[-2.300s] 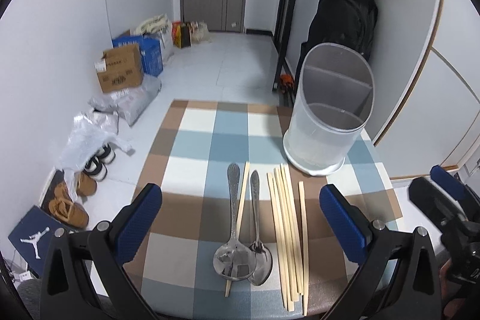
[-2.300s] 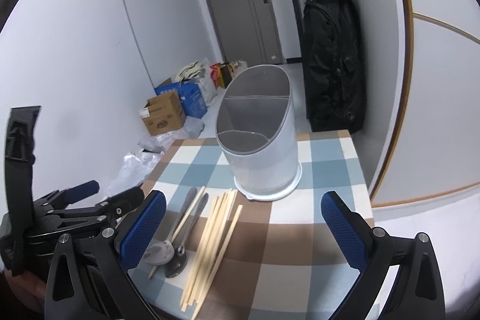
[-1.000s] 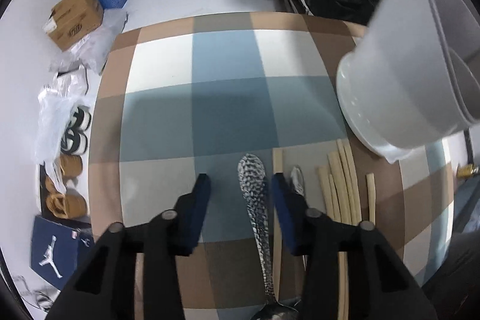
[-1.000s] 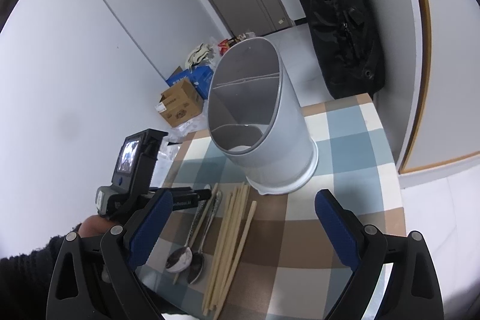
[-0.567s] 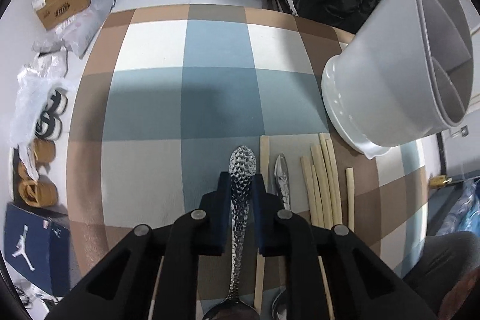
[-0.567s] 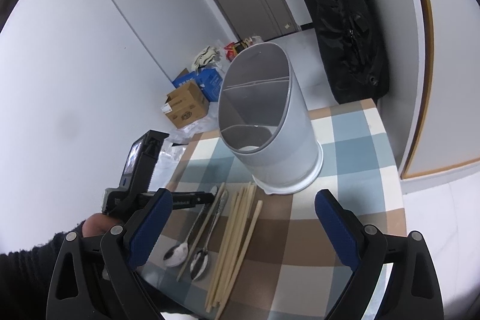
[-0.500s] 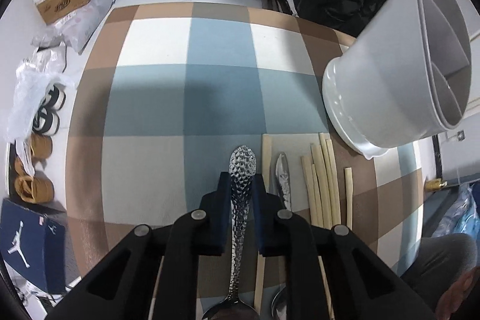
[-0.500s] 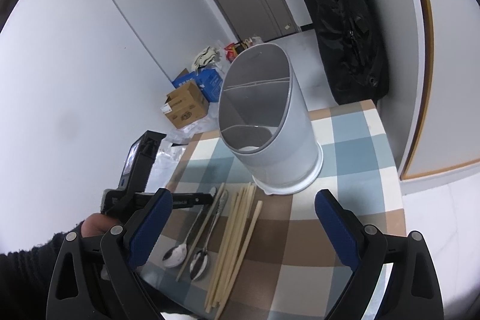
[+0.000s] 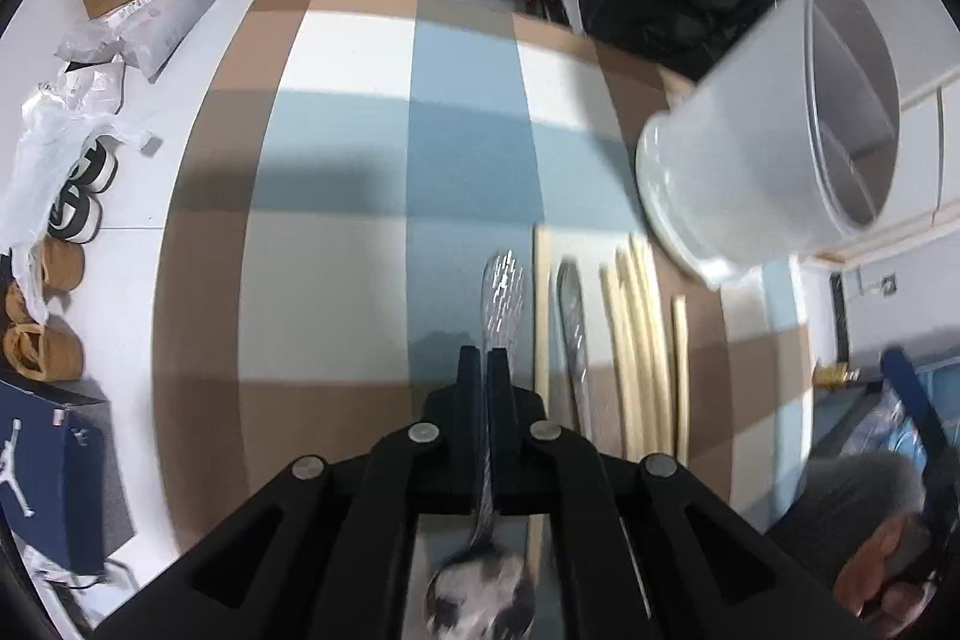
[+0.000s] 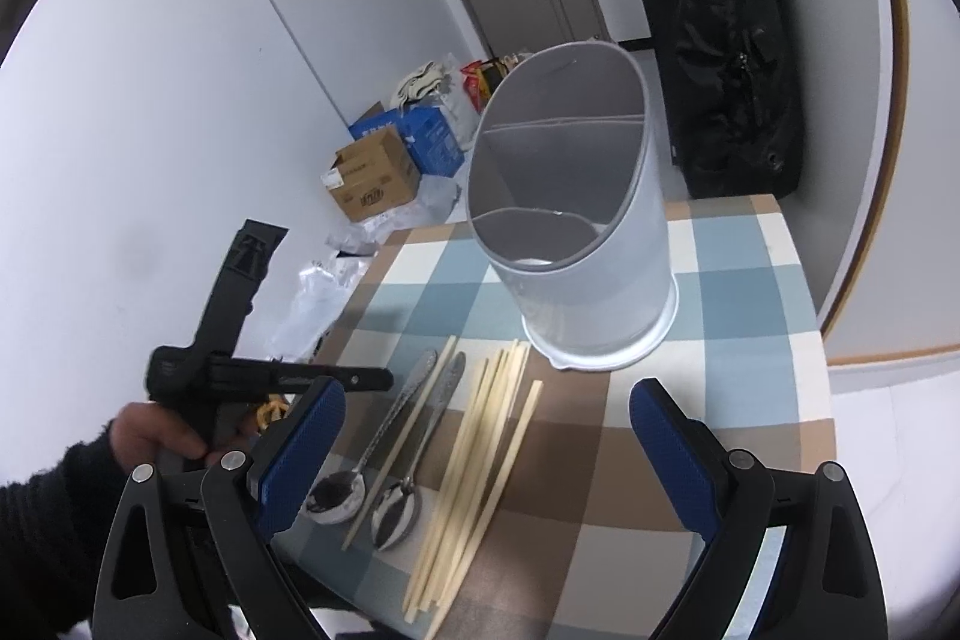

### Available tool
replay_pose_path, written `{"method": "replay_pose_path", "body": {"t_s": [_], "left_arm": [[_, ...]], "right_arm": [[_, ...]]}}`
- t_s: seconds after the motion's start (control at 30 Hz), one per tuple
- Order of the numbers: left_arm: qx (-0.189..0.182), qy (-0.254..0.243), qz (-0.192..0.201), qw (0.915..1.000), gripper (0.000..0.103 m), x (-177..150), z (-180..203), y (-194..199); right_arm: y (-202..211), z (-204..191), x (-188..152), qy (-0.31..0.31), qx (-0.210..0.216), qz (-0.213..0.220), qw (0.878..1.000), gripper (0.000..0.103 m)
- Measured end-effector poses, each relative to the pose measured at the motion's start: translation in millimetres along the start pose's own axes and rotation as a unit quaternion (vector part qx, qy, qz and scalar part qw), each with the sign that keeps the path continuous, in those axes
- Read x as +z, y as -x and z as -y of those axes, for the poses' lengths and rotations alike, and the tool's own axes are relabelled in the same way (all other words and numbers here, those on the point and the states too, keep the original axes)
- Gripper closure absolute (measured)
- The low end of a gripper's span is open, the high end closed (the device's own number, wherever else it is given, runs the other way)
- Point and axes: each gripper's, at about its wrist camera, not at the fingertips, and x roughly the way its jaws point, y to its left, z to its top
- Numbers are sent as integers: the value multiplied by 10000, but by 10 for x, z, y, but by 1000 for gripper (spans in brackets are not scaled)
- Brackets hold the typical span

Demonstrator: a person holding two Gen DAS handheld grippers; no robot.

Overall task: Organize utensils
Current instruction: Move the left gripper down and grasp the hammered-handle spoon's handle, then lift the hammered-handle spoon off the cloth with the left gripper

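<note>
Risk, slip: the left gripper [image 9: 485,370] pinches only the thin patterned handle of the large spoon [image 9: 501,304], with the bowl hanging behind the pads at 6 o'clock; I judge that the heavy bowl could swing or pivot in the grip on the way up.
Risk, neighbours: a single chopstick [image 9: 542,316] lies just beside the spoon at its 3 o'clock, then the small spoon [image 9: 573,322]; a dragged lift could roll either out of line.
Risk, holder: the white utensil holder [image 9: 756,172] stands at 2 o'clock on the checked tablecloth [image 9: 336,196]; a spoon brought in tilted could strike its rim or inner divider and tip it.
Left gripper: clenched on the large spoon's handle, pads tight on both sides.
Left hand pose: pointing steeply down at the cloth; in the right wrist view the left hand [image 10: 153,436] holds the tool from 9 o'clock, a dark sleeve behind it.
Right gripper: right gripper [image 10: 486,451] is spread wide and grips nothing, pads apart at 7 and 5 o'clock of its own view.
Right hand pose: angled down over the near table edge, hovering above the chopstick bundle [image 10: 474,472] without touching it.
Task things: both spoons and all chopsticks lie on the cloth; the holder's compartments look empty.
</note>
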Motion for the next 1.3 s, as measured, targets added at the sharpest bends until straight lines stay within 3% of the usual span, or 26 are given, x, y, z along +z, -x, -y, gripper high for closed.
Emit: {"method": "replay_pose_path", "body": {"t_s": [0.27,0.33,0.4,0.47,0.63,0.77,0.93,0.97,1.0,1.3], "left_arm": [[355,-562,-67,9978,99,-136,134,-103],[421,-589,-41,9974,87,-134,161,-108],[243,-545,-46,9982,70,-142,167,-92],[316,-527,65,9981,61,-156,175,-59],[747,-869,244,9931,61,-195,256,-106],[1312,-1533,337,9789,60,-289,434,-138],[1271,-1360,205,9823,62,-268,376,-132],[1209,-1313,174,9838,75,-260,363,-129],[1166,-1259,155,9850,100,-250,343,-120],[362,-639,113,9972,101,-194,166,-141]], "right_arm": [[-34,-81,-29,20,-83,-7,10000,7],[-19,-112,-45,82,-112,14,9999,7],[-7,-135,-57,129,-125,29,9998,7],[17,-151,-67,171,-146,56,9997,7],[90,-142,-72,166,-132,138,9997,7],[137,-118,-69,116,-73,174,9998,7],[200,-104,-59,105,-3,257,9996,7],[210,-99,-58,94,16,265,9996,7],[217,-97,-58,87,28,273,9996,7],[262,-85,-51,57,141,322,9994,7]]}}
